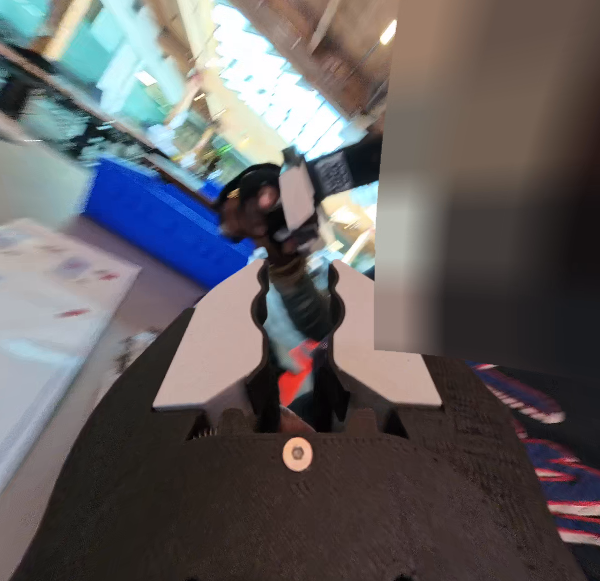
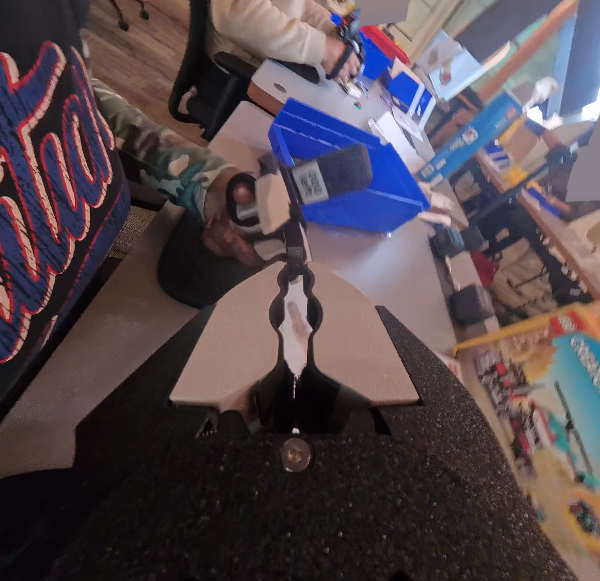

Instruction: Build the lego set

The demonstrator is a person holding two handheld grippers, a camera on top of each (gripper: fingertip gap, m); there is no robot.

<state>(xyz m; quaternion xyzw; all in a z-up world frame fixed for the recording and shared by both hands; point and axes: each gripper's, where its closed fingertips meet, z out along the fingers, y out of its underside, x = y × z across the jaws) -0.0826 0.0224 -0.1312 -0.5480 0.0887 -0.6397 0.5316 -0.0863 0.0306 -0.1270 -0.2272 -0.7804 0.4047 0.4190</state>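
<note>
The two tools are facing each other above the table (image 2: 373, 266), both views smearing with motion. The left tool (image 1: 298, 273) is standing open with nothing between its jaws. The right tool (image 2: 295, 273) is showing only a narrow slit, and I cannot tell whether it is pinching a piece. The lego box (image 2: 552, 419) is lying at the table's right edge, near a blue bin (image 2: 341, 188) (no loose brick is readable). Slowing down and lowering both tools toward the pieces would probably help.
</note>
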